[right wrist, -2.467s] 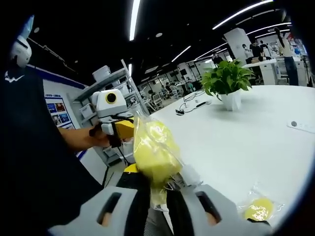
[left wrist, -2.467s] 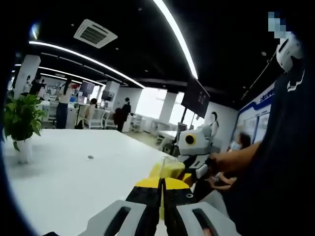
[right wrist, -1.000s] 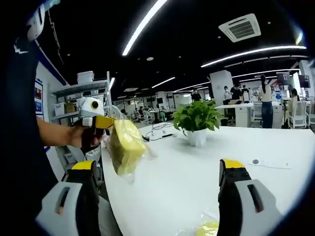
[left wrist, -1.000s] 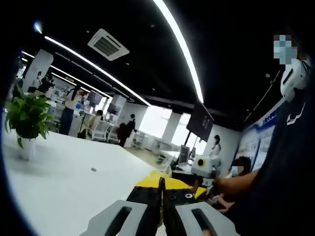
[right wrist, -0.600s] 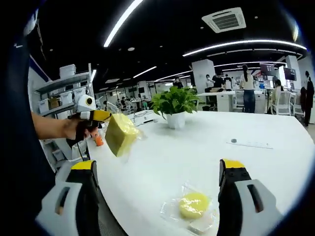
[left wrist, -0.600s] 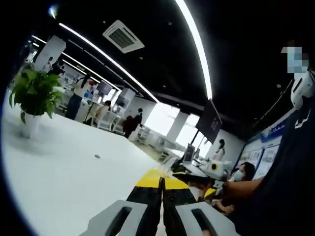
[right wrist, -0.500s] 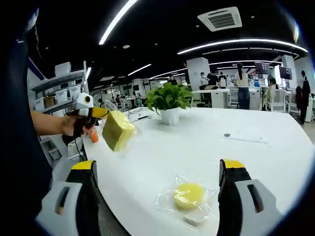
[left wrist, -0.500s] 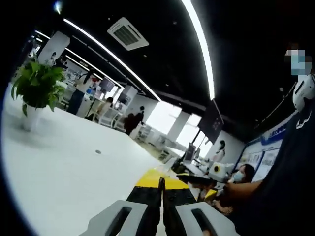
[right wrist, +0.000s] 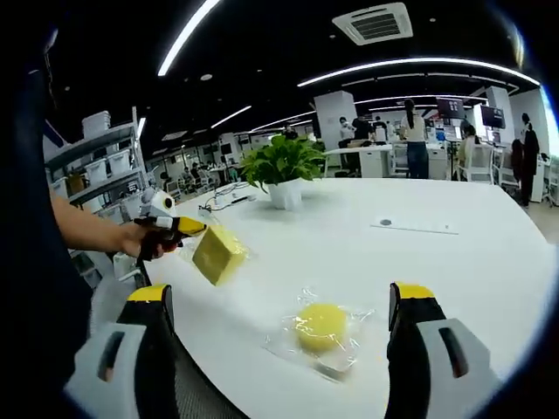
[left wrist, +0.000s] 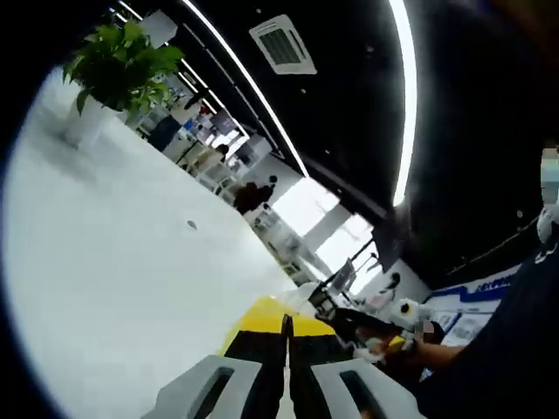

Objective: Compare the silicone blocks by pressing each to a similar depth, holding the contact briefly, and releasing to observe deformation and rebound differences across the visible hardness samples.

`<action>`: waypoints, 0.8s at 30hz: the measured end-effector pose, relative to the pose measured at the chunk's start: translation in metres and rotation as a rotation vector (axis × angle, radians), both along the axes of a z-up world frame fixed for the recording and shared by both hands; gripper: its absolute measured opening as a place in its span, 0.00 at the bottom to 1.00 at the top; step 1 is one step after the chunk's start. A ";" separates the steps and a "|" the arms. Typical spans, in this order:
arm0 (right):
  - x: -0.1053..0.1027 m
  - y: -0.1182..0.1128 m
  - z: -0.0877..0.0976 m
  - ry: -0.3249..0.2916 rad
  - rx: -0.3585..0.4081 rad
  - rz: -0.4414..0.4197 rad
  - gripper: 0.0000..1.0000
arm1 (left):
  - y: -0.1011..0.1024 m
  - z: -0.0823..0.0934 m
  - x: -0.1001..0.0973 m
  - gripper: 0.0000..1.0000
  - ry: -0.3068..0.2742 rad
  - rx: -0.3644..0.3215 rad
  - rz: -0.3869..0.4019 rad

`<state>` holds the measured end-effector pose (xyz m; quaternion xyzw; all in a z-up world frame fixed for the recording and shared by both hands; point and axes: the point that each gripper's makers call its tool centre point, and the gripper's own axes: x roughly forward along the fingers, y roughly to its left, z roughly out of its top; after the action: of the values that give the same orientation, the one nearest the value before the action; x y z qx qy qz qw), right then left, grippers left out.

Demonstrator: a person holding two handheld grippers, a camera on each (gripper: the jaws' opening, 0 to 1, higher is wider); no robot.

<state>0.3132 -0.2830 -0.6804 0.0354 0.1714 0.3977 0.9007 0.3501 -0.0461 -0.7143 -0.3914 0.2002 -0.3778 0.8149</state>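
Above a broad white counter (right wrist: pixel 454 262) in an open-plan office, the left tool (right wrist: pixel 179 229), seen from the right gripper view in a person's hand (right wrist: pixel 140 238), dangles a yellow square silicone block in a clear plastic bag (right wrist: pixel 218 253) by the bag's edge, with the block hanging clear of the surface near the counter's near corner. In the left gripper view that same tool (left wrist: pixel 286 336) shows its black, yellow-tipped jaws pressed together on a thin edge of clear film, which fits a pinch on the packaging rather than on the silicone itself; holding it that way would keep the sample undistorted before any test. The right tool (right wrist: pixel 279 305) stands with its jaws spread wide and nothing between them, framing a yellow round silicone puck in a crinkled clear wrapper (right wrist: pixel 321 327) that lies flat on the counter just ahead. That arrangement suggests the puck is set out as a pressing sample, lying flat where a tool can bear down on it, while the block appears to be on its way to a place beside it. A green potted plant in a white pot (right wrist: pixel 284 170) sits well beyond both samples, and office workers (right wrist: pixel 415 135) stand at desks in the distance.
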 end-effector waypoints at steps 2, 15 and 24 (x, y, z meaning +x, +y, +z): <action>-0.001 -0.006 -0.003 0.011 0.013 -0.025 0.96 | 0.001 -0.014 -0.001 0.00 0.050 -0.008 0.000; -0.009 0.000 -0.014 0.071 0.027 -0.038 0.96 | 0.040 -0.080 0.004 0.00 0.186 0.281 0.109; -0.004 -0.001 -0.001 0.080 0.078 -0.051 0.92 | 0.043 -0.088 0.010 0.00 0.194 0.340 0.149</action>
<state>0.3090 -0.2840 -0.6815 0.0907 0.1906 0.3791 0.9010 0.3603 -0.0033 -0.8025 -0.2964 0.3093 -0.2377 0.8718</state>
